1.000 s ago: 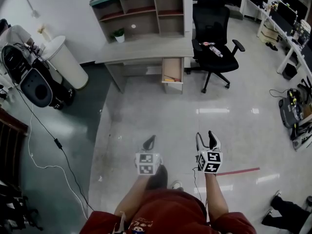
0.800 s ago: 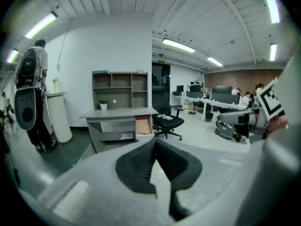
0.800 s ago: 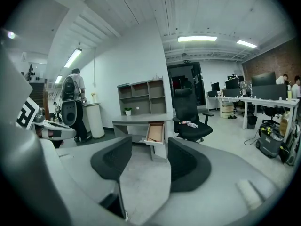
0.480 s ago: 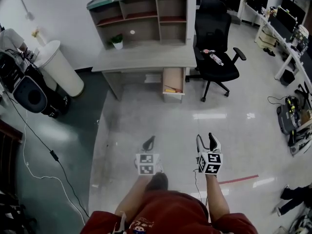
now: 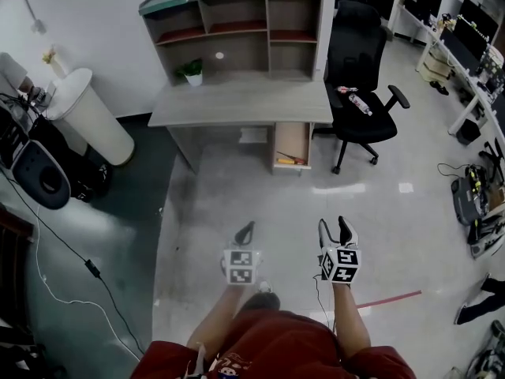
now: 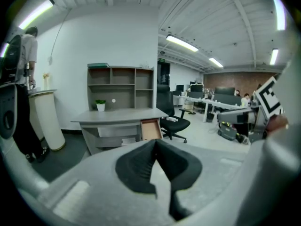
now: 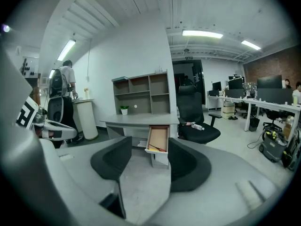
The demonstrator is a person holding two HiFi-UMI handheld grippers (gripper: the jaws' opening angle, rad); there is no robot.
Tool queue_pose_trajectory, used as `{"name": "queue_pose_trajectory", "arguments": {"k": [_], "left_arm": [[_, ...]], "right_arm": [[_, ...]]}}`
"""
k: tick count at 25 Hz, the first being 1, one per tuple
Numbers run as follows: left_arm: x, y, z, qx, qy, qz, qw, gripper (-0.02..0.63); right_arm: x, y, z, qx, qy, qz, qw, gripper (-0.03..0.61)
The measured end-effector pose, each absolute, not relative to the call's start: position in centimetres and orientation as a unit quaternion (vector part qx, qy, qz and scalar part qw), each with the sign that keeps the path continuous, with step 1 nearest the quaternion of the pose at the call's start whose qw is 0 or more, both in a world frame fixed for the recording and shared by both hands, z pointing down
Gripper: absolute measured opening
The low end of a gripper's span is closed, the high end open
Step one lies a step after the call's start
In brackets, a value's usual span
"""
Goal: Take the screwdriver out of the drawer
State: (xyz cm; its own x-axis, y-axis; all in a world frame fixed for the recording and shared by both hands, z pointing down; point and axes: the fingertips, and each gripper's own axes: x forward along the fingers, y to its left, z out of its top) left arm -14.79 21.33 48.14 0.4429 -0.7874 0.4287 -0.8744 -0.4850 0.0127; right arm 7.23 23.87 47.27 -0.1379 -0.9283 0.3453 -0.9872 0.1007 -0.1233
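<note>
Approach step, nothing grasped yet. drawer [image 5: 293, 136] under tabletop [image 5: 237, 105] hangs open; screwdriver [image 5: 290, 160] lies at its front end, well apart from both tools. Empty left tool [image 5: 245, 231] pressed together; empty right tool [image 5: 337, 229] spread. Next likely: walk closer, reach right tool into drawer.

Open-plan office. Desk [image 5: 237, 103] with shelf hutch [image 5: 229, 34] far centre, black swivel chair [image 5: 359, 77] right of it. Monitor benches [image 5: 461, 30] far right, strip lights [image 7: 202, 34] overhead.
</note>
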Motion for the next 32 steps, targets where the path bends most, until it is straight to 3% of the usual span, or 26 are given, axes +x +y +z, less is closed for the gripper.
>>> {"name": "queue_pose_trajectory", "arguments": {"k": [18,32], "left_arm": [[-18.9,7.4,49.9,0.848,-0.479,0.191,0.123,-0.003],[-13.2,-5.2,49.2,0.831,-0.508,0.193,0.120,-0.003]], "right_arm": [[2.2,10.3,49.2,0.649,-0.731,0.179,0.105,0.222],[8.6,-3.6,49.3,0.624,-0.753,0.181,0.103,0.222]]}}
